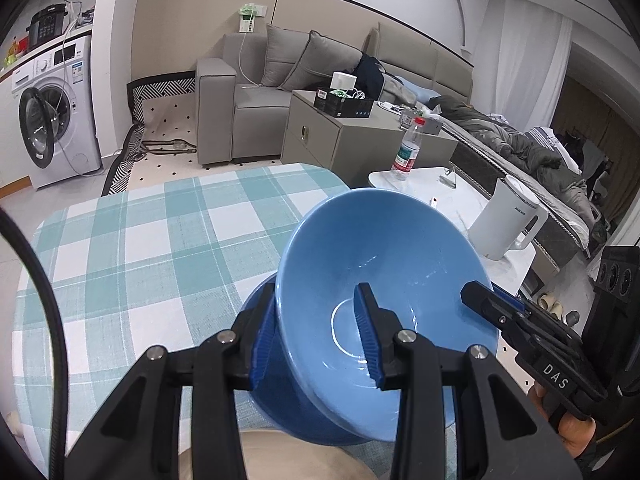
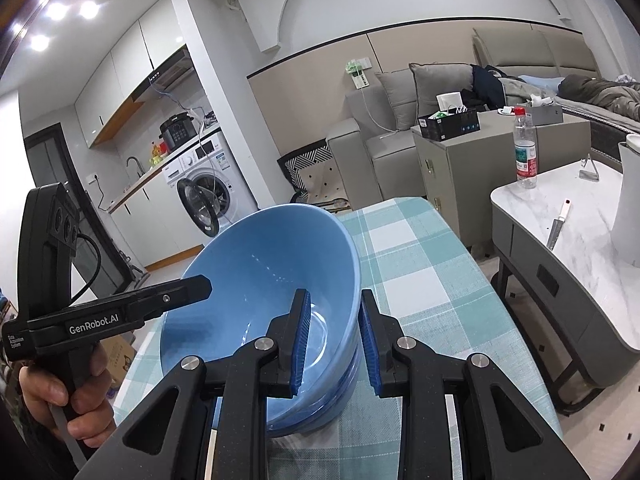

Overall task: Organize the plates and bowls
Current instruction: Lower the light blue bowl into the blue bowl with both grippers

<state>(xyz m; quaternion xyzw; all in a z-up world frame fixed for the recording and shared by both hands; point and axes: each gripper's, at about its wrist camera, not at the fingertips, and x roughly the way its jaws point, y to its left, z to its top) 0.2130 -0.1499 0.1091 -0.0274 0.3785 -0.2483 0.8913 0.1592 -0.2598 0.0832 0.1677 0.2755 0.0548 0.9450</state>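
Note:
A stack of light blue bowls (image 1: 384, 264) sits tilted over the green checked tablecloth (image 1: 152, 240); a darker blue bowl or plate (image 1: 280, 392) lies beneath. My left gripper (image 1: 316, 332) has its blue pads on either side of the left rim wall. My right gripper (image 2: 334, 340) straddles the right rim of the same stack (image 2: 256, 280), one finger inside, one outside. Each gripper also shows in the other's view: the right gripper (image 1: 520, 320) and the left gripper (image 2: 132, 308). I cannot tell how tightly either pair presses.
A white marble side table (image 2: 580, 240) to the right carries a water bottle (image 2: 525, 148), a white kettle (image 1: 508, 224) and a knife (image 2: 557, 228). A grey cabinet (image 1: 340, 136), a sofa (image 1: 256, 92) and a washing machine (image 1: 52, 112) stand beyond the table.

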